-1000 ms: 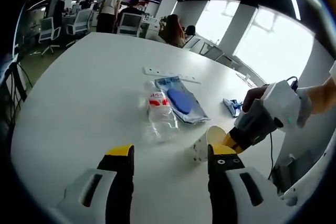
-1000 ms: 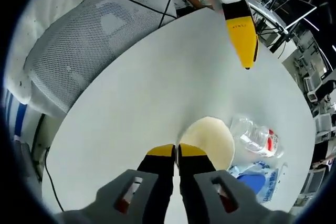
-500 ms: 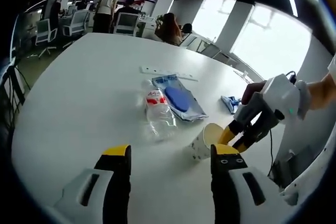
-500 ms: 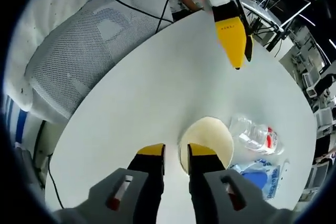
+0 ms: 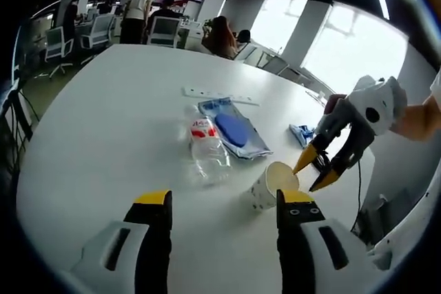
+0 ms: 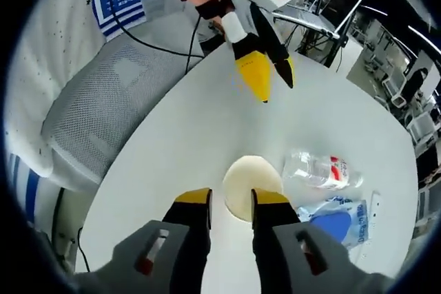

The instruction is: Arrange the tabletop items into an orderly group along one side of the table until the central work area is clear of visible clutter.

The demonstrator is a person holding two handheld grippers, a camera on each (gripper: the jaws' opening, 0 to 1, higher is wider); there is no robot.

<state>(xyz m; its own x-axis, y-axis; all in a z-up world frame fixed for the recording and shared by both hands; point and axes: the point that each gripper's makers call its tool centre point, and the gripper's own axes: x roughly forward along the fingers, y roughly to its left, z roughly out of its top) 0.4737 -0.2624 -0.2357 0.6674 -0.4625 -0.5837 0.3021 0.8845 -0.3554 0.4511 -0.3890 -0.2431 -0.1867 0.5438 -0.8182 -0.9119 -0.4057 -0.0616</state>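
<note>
A paper cup point(image 5: 270, 185) stands mouth up on the white table point(image 5: 103, 115). A crushed clear bottle point(image 5: 207, 149) with a red label lies left of it, touching a blue packet point(image 5: 234, 129). My left gripper point(image 5: 224, 201) is open, low over the table just short of the cup. My right gripper point(image 5: 313, 173) hovers open just right of the cup's rim, not touching it. In the right gripper view, the right gripper point(image 6: 231, 199) is open with the cup point(image 6: 251, 184) just beyond its tips. The bottle point(image 6: 320, 170), the packet point(image 6: 334, 222) and the open left gripper point(image 6: 265, 77) appear there too.
A white power strip point(image 5: 220, 96) lies behind the packet, and a small blue item point(image 5: 302, 134) sits near the table's right edge. A grey mesh chair point(image 6: 103, 101) stands against the near table edge. People and office chairs point(image 5: 103, 29) are far behind the table.
The right gripper was shut on the cup's rim, has opened and let go, and has drawn back a little. The cup now stands free on the table.
</note>
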